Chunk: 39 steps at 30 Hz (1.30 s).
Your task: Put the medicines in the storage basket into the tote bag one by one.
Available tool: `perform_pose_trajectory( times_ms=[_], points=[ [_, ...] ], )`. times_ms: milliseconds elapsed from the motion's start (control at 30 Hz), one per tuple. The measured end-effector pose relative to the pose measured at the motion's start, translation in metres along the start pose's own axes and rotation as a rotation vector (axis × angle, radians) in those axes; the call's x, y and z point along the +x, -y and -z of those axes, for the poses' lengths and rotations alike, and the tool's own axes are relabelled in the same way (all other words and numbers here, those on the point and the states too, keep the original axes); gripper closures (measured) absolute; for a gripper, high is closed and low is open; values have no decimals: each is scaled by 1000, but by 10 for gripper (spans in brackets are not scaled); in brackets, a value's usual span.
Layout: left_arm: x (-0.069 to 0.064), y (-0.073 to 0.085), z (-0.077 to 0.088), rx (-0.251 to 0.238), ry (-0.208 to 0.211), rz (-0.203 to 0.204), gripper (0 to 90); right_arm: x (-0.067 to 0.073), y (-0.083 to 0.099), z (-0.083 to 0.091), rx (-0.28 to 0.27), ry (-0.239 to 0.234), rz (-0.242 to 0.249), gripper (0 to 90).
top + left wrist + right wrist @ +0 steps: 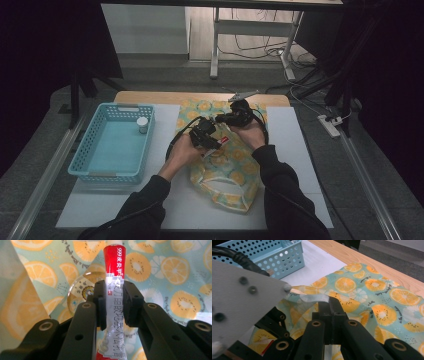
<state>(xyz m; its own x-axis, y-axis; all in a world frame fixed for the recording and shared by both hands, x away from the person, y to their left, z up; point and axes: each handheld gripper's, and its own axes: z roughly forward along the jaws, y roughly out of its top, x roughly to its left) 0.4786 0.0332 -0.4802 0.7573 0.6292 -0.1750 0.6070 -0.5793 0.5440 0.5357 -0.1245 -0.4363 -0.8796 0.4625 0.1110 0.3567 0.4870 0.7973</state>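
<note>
A cloth bag (227, 172) printed with orange slices lies on the white mat in the middle of the table. My left gripper (205, 132) hovers over it, shut on a red and white ointment tube (114, 262) whose capped end points away from the jaws toward the cloth. Under the tube a clear round lidded object (81, 288) rests against the fabric. My right gripper (234, 117) is just beyond the left one, and in the right gripper view its jaws (331, 307) are shut on a pale edge strip (314, 298) of the bag (372, 290), lifting it.
A light blue basket (107, 176) stands at the left of the mat with a small white bottle (142, 124) in its far right corner. The wooden table edge (165, 97) runs along the back. The left gripper's grey plate (242, 305) blocks the left of the right gripper view.
</note>
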Motion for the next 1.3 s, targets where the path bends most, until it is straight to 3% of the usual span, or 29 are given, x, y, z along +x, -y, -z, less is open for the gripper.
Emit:
perform_pose_trajectory(
  times_ms=[200, 300, 433, 667, 833, 1167, 1300],
  points=[
    [3, -2, -7, -28, -8, 0, 744, 0, 0, -1, 3, 4, 0, 900],
    [5, 0, -10, -40, -22, -25, 735, 0, 1, -1, 4, 6, 0, 900],
    [6, 1, -10, -87, 0, -20, 654, -1, 1, -1, 3, 9, 0, 900],
    [4, 2, 3, -119, -1, -28, 577, -2, 2, 1, 0, 11, 1, 900],
    [3, 6, 13, -131, 25, -28, 510, -2, 3, 1, 1, 10, -4, 900],
    [3, 17, 36, -178, 37, -28, 320, -2, 5, 1, 6, 7, -5, 900],
    [4, 23, 44, -176, 74, -29, 223, -1, 6, 0, 9, 6, -4, 900]
  ],
)
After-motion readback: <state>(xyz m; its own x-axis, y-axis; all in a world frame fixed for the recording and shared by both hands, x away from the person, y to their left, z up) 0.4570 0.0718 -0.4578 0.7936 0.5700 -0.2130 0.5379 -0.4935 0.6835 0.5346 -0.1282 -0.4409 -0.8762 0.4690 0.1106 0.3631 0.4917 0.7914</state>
